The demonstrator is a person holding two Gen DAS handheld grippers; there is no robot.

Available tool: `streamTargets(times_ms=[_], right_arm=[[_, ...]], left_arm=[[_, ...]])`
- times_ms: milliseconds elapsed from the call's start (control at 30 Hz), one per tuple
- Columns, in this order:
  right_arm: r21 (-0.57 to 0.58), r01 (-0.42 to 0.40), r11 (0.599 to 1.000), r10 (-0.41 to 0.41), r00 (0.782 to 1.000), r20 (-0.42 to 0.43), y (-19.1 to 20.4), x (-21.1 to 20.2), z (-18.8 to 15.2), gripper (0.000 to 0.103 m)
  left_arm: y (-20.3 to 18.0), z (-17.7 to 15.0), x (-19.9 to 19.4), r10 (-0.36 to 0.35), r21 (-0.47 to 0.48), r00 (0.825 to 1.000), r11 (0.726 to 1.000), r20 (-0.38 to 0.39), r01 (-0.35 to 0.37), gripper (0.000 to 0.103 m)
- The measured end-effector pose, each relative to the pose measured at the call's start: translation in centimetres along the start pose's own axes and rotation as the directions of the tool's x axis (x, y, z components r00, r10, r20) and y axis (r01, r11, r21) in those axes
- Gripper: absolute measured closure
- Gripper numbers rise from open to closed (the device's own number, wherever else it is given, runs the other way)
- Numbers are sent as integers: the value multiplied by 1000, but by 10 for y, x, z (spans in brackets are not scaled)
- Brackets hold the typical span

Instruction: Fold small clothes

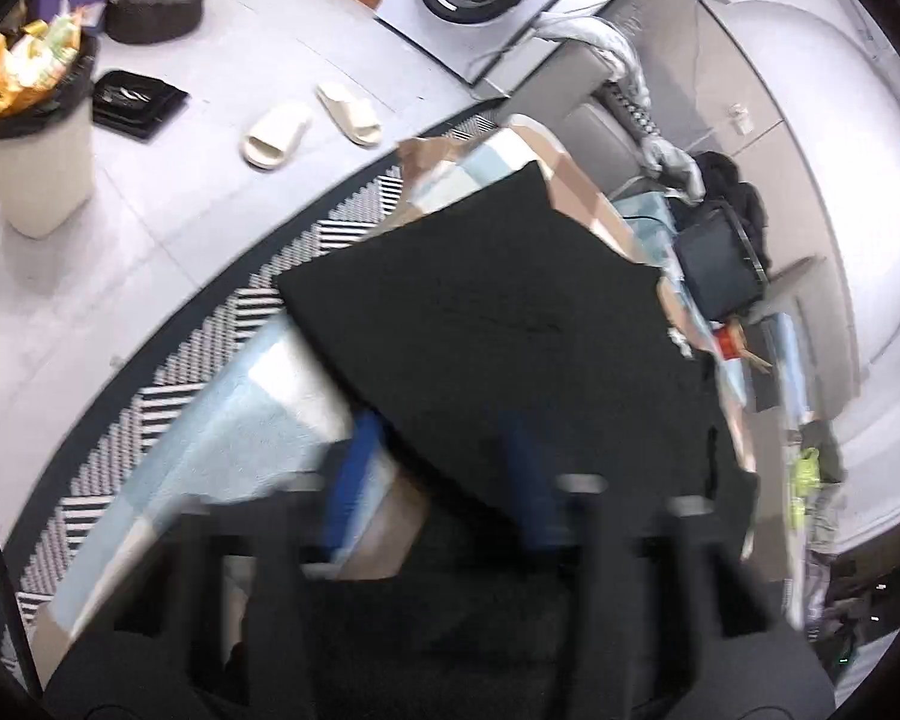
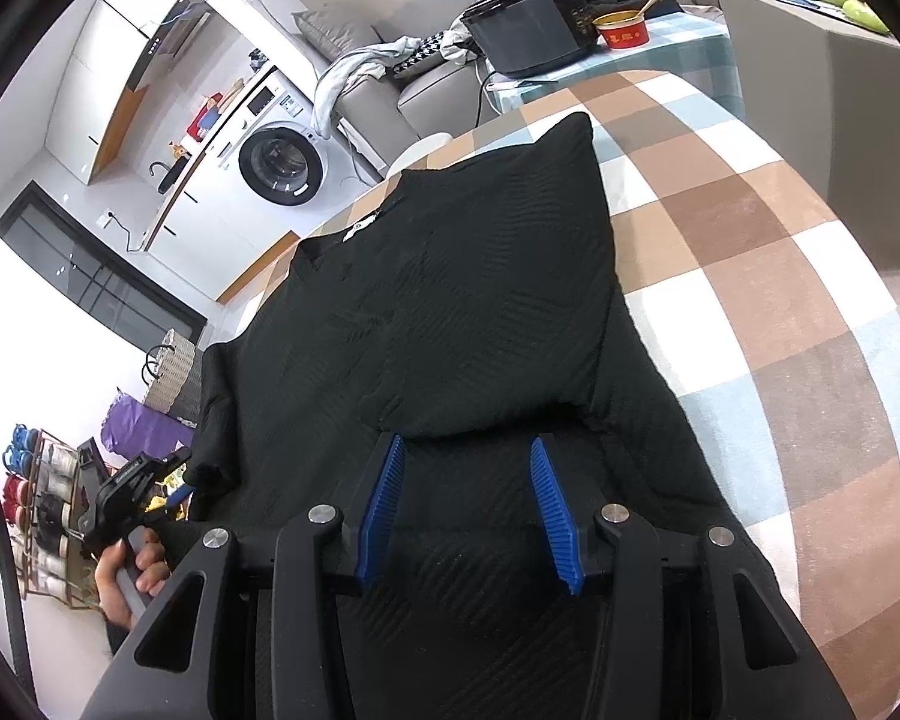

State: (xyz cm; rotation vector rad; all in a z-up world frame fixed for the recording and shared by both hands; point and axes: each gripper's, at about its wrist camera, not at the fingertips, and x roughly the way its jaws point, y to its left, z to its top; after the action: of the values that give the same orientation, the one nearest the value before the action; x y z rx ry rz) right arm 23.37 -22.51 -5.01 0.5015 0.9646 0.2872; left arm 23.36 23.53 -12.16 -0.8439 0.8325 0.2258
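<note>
- Centrally, a black ribbed knit garment (image 2: 450,300) lies on the checked brown, white and blue cloth (image 2: 780,300).
- Right gripper (image 2: 471,504): blue pads apart, unclamped above the garment's near edge.
- Left gripper (image 2: 189,489), lower left: closed on the garment's corner.

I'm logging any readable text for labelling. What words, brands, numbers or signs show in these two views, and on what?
None can be read for certain.
Red round bowl: a gold character, too small to read.
White front-loading washing machine: panel display and stickers, too blurred.
Black knitted garment: white neck tag, no legible print.
Black box-shaped appliance: red indicator light, no legible digits.
</note>
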Motion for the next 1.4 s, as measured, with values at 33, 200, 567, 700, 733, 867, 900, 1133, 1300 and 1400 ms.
streamTargets(times_ms=[33,200,567,700,733,867,900,1133,1300,1400], right_arm=[[5,1,1000,-1,1000,2,-1,-1,0,58],[14,-1,1000,1,1000,3,-5,0,0,58],[22,4,1000,-5,1000,11,-6,-7,-1,58],[31,10,999,-10,1000,10,-9,-7,-4,58],[29,10,1000,-11,1000,9,-9,-7,-3,58],[29,6,1000,-6,1000,-6,-8,-1,-5,58],[26,3,1000,-3,1000,-11,-8,0,-6,58],[22,-4,1000,4,1000,-17,-9,1,-8,58],[39,6,999,-5,1000,-22,-13,4,-8,58],[41,11,999,-10,1000,-27,-14,5,-8,58]], left_arm=[[-1,2,0,-20,2,1000,1000,6,20,103],[-52,7,-26,-70,131,991,990,118,55,103],[-203,-11,-12,-205,433,978,878,-46,204,40],[-180,-24,-38,-205,452,978,875,24,172,34],[-166,-29,-47,-207,439,977,883,47,166,30],[-115,-24,-51,-80,366,989,930,122,30,28],[-106,-23,-43,-34,350,994,937,105,-5,29],[-83,-37,5,226,420,972,878,60,-230,47],[-81,-37,18,166,421,985,891,46,-170,95],[-109,-29,11,51,420,998,905,40,-63,96]])
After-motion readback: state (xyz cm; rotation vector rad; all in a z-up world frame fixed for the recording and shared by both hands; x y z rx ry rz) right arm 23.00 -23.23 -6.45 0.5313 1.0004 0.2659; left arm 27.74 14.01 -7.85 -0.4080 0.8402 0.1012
